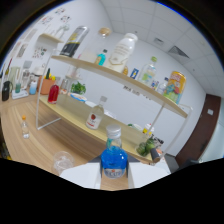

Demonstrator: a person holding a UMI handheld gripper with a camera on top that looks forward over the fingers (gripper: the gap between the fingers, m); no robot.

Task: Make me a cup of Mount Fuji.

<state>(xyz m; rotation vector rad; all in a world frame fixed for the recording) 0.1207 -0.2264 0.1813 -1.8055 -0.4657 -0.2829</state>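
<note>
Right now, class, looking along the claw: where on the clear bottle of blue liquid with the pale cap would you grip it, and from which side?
Grip the clear bottle of blue liquid on its wide straight body, below the narrow neck and pale cap. It stands upright just ahead of the claw, so come in level from this near side, one finger on each flank. The neck looks too slim for a steady hold.

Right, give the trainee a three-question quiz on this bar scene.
1. True or false: the bottle of blue liquid with a clear cap stands between the gripper fingers.
2. Which stands on the top shelf of the white-framed wooden rack? A) large white plastic jug B) red bottle C) small clear bottle with yellow cap
3. Fill in: the clear empty glass sits on the wooden ____.

Key: 1 true; 2 A; 3 counter.
</note>
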